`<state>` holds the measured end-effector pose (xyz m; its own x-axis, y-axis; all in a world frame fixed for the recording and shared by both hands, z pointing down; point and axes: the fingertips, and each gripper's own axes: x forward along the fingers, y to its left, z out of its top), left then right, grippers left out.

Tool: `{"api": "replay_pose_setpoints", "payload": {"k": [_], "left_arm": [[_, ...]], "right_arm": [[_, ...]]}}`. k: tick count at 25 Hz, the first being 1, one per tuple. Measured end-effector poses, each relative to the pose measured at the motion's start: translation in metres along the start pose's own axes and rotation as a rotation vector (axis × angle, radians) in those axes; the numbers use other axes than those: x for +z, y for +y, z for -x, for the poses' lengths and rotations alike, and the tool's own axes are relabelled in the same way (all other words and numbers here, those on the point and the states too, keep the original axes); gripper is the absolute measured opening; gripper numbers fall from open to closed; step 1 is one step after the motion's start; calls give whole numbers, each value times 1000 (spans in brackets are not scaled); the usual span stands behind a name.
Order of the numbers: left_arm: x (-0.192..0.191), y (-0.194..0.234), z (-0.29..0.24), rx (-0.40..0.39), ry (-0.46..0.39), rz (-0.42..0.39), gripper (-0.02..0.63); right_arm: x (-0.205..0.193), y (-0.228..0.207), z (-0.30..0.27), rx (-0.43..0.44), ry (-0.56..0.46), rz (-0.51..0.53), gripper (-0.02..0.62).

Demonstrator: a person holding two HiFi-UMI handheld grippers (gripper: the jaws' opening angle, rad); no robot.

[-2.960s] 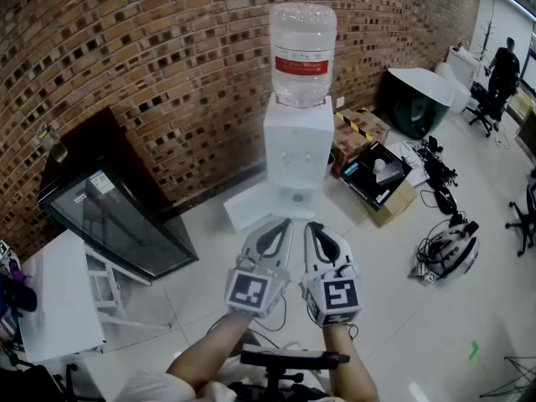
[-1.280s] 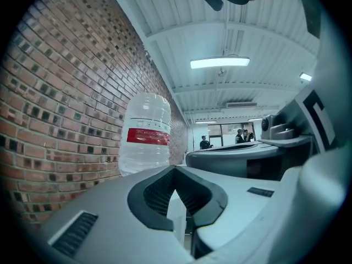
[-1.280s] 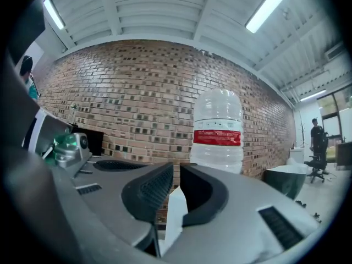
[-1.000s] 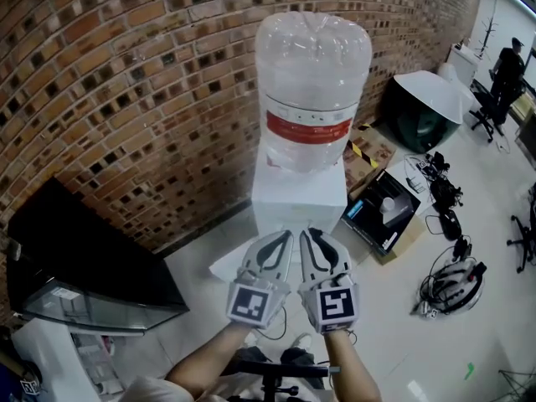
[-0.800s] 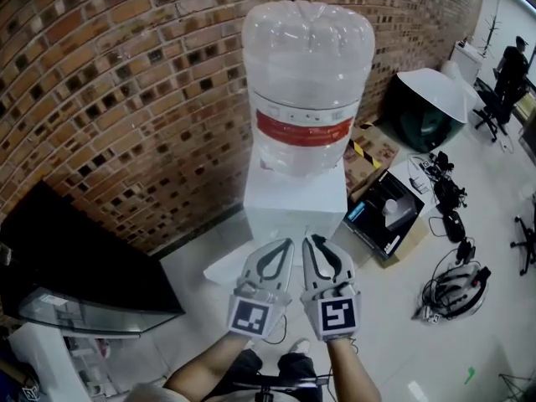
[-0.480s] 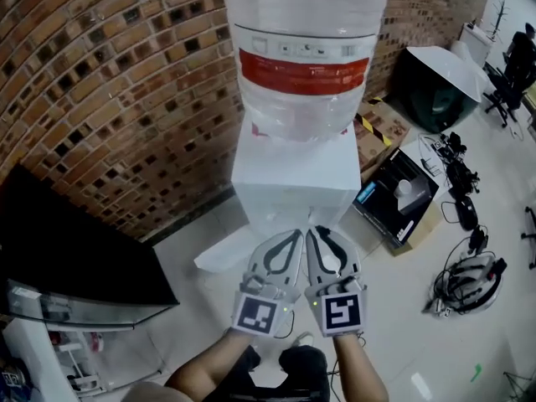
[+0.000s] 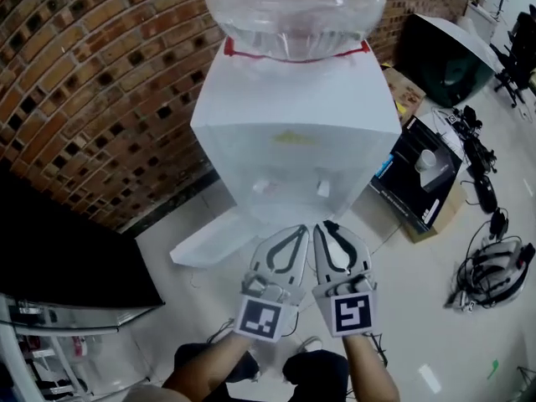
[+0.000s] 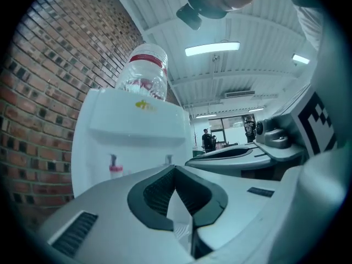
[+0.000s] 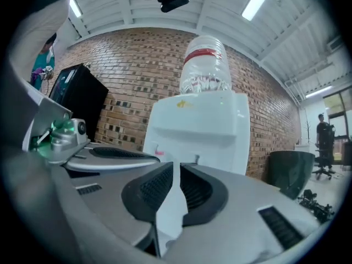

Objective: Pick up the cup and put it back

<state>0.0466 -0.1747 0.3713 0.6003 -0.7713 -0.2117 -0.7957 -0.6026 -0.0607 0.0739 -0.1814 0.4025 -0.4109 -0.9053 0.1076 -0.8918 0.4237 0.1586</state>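
Lowered before the water dispenser, the left claw and right claw are held shut and empty.

Looks like an office-cum-lab workspace. Red-brown brick wall behind white floor-standing water dispenser topped with clear plastic bottle. Pale tiled floor strewn with open cardboard box and tangled black cables. Black glass-fronted cabinet at left. Long ceiling strip lights over open-plan room.
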Motion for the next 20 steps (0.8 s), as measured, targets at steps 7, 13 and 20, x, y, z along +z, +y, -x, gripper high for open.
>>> {"api": "replay_pose_setpoints", "payload": {"k": [7, 13, 20], "left_arm": [[-110, 7, 16, 35, -23, 15, 0], [-196, 12, 21, 63, -11, 22, 0], [-272, 21, 24, 82, 4, 27, 0]], "right_arm": [[-112, 23, -28, 41, 8, 36, 43], [-196, 29, -52, 70, 12, 33, 43], [-269, 37, -75, 63, -8, 35, 43]]}}
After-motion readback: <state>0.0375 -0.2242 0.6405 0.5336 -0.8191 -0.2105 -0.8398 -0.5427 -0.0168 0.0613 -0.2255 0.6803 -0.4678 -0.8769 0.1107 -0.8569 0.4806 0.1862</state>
